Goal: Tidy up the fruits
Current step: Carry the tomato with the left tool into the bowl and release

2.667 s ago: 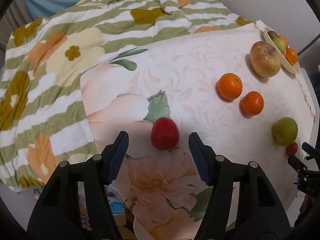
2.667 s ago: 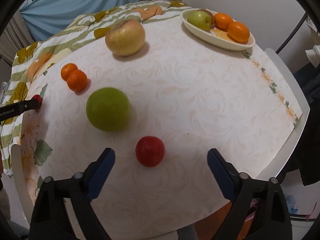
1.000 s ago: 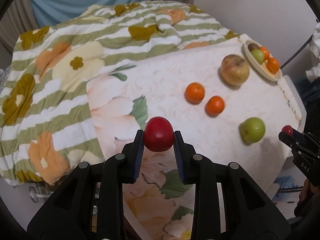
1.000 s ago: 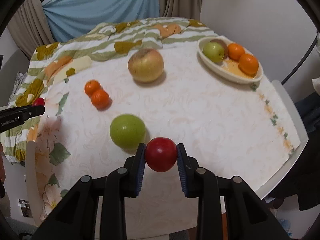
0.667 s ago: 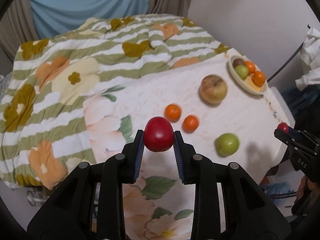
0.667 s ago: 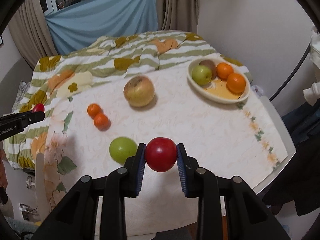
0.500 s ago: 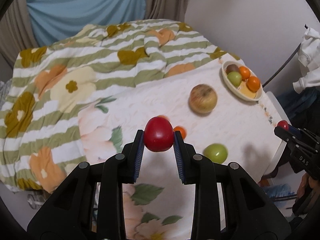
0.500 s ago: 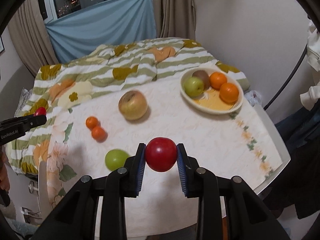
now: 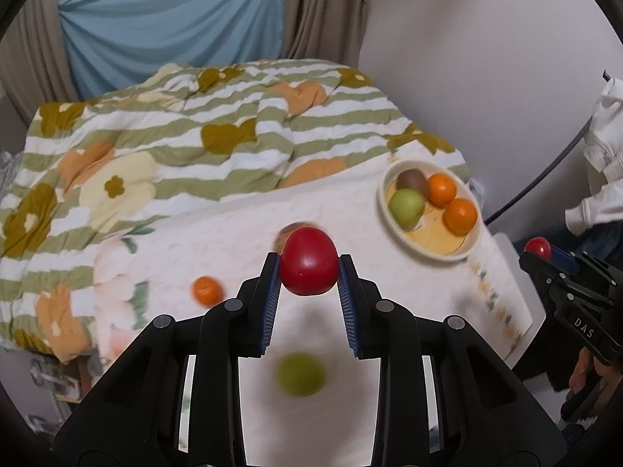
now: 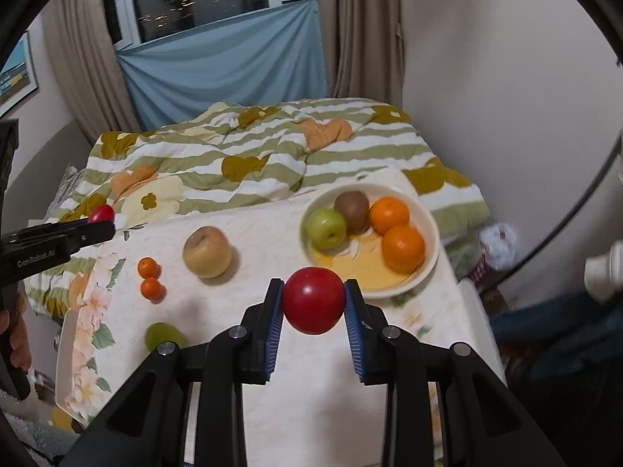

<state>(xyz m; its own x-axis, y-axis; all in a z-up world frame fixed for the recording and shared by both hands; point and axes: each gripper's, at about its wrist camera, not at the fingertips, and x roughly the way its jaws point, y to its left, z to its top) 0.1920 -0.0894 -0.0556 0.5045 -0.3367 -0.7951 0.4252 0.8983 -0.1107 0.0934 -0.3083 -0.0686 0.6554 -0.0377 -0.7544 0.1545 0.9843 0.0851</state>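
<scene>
My left gripper point(image 9: 308, 272) is shut on a small red fruit point(image 9: 308, 260), held high over the table. My right gripper point(image 10: 313, 303) is shut on a second red fruit point(image 10: 313, 299), also lifted above the table. A cream bowl point(image 10: 428, 233) at the table's far right holds a green apple point(image 10: 326, 229), a brown kiwi point(image 10: 352, 205) and two oranges point(image 10: 403, 248). On the table lie a big yellowish apple point(image 10: 207, 251), two small tangerines point(image 10: 150, 277) and a green apple point(image 10: 163, 335). In the left wrist view the bowl point(image 9: 473, 247) sits right of my held fruit.
The table point(image 10: 272, 233) has a pale floral cloth. Behind it lies a bed with a green striped flowered blanket point(image 10: 253, 155). A blue cloth and beige curtains point(image 10: 350, 39) hang at the window. A white wall is at the right, white chair edges flank the table.
Both grippers have risen and drawn back from the table with their red fruits still held. The views now take in the whole table, the bowl and the bed.
</scene>
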